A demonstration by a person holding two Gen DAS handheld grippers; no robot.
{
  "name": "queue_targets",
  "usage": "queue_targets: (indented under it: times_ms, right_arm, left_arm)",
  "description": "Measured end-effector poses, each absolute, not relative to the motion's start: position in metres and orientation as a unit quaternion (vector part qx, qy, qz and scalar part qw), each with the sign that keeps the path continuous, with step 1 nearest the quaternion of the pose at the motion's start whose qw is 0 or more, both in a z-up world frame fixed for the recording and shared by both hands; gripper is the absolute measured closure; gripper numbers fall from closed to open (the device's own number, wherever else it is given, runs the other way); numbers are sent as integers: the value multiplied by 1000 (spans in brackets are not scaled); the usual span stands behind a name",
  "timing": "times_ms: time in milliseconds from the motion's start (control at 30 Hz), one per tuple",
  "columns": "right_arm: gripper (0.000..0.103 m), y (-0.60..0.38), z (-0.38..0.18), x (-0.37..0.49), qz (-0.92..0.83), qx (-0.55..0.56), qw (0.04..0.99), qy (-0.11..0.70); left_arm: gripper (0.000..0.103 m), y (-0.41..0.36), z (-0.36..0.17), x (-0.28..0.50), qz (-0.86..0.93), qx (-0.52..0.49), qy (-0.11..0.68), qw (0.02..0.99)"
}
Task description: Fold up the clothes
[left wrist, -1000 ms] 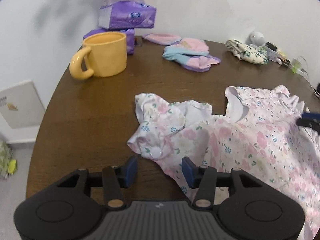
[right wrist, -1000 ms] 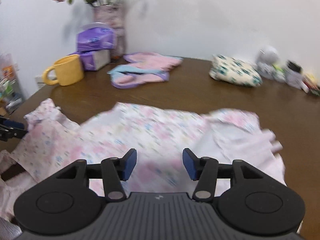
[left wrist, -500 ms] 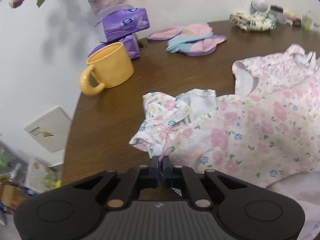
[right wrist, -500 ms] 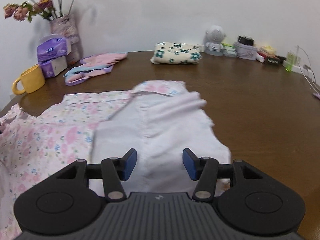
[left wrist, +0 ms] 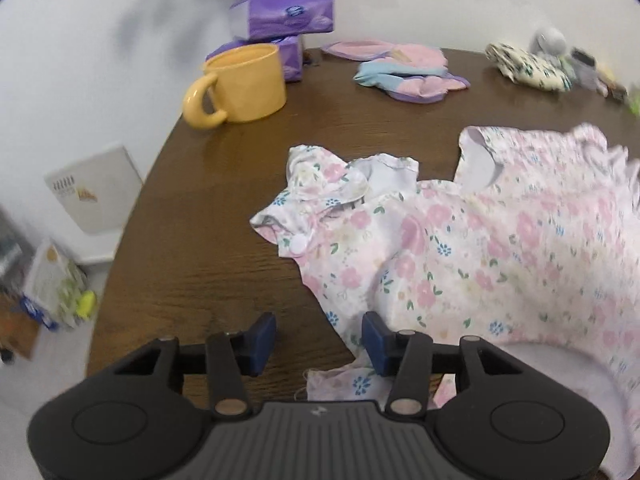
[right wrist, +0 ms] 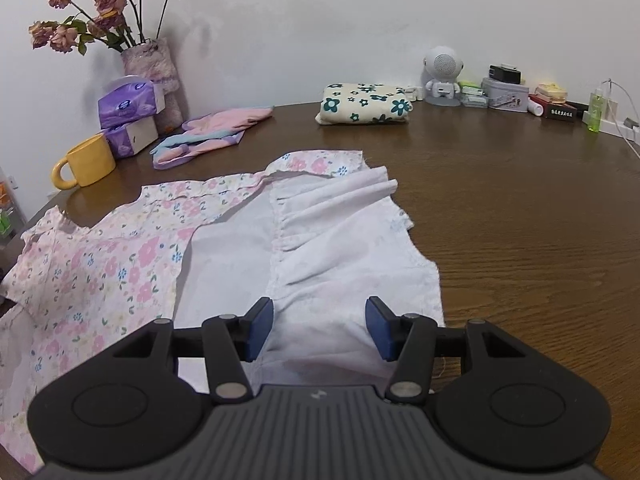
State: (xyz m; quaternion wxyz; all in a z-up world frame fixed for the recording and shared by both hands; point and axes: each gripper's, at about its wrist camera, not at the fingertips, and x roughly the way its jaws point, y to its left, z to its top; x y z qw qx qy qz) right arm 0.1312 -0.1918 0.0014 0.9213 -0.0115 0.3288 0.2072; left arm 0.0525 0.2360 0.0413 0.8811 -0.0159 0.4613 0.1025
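Although the purple tissue packs (right wrist: 127,101) carry a round blue logo, we cannot read its lettering, and the print on the dark box (right wrist: 562,112) at the far right is too small to make out.

Our floral garment (left wrist: 472,248) lies spread on the brown table (right wrist: 520,216), white with pink flowers, small blue blossoms and green leaves. In the left wrist view its near sleeve is bunched, with a white snap button (left wrist: 298,245) at the corner. In the right wrist view one half is turned over, showing the plain white lining (right wrist: 320,248) with gathered pleats along a seam.

Our left gripper (left wrist: 319,339) has just been opening its jaws; they stand released, bare wood and a cloth edge below the gap, gripping nothing. Our right gripper (right wrist: 320,327) hangs over the white lining with its jaws apart, also gripping nothing.

Farther back sit a yellow mug (right wrist: 85,161), a folded pink and blue garment (right wrist: 208,136), a folded cream cloth with dark green flowers (right wrist: 366,103) and a vase of dried roses (right wrist: 154,68).
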Motion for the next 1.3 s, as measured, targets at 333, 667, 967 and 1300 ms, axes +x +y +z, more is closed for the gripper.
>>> queue_targets:
  times_ms: [333,667,967,1300]
  right_arm:
    - [50,-192,-6,123,223,-21,918,327]
    - [45,-189,-10,118,232,-46,919,315]
    - [40,-188,-11,116,238,-50,919,311]
    - [38,-185,-12,115,239,-58,919,308]
  left_arm:
    - [102,218,37,50,139,67,462,873]
    - [79,244,58,5,162,-28,427,889]
    - [82,200,49,-33,99,-32,425,899]
    - [71,194,74,-32,119,-23,378,918]
